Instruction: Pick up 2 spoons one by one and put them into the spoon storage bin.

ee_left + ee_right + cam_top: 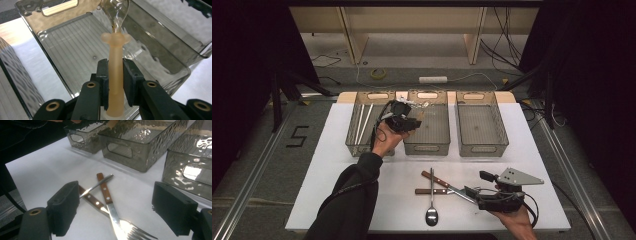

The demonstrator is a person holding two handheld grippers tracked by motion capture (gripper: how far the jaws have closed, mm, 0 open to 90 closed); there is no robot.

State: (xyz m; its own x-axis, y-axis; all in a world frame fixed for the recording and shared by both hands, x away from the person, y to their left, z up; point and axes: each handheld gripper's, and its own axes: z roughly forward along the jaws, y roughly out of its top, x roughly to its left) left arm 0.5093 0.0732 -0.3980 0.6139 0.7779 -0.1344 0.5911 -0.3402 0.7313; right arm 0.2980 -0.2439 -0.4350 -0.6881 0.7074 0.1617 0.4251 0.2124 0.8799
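**Already over the middle bin**

Held in the left tongs: a plastic spoon, pinched at its handle, long axis pointing ahead into the middle bin, bowl end above its floor. Right tongs wide over fork, nothing gripped.

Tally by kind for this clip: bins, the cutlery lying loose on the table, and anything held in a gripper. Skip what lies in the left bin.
bins: 3
wood-handled pieces on the table: 2
metal spoon on the table: 1
translucent spoon held in the left gripper: 1
Total: 7
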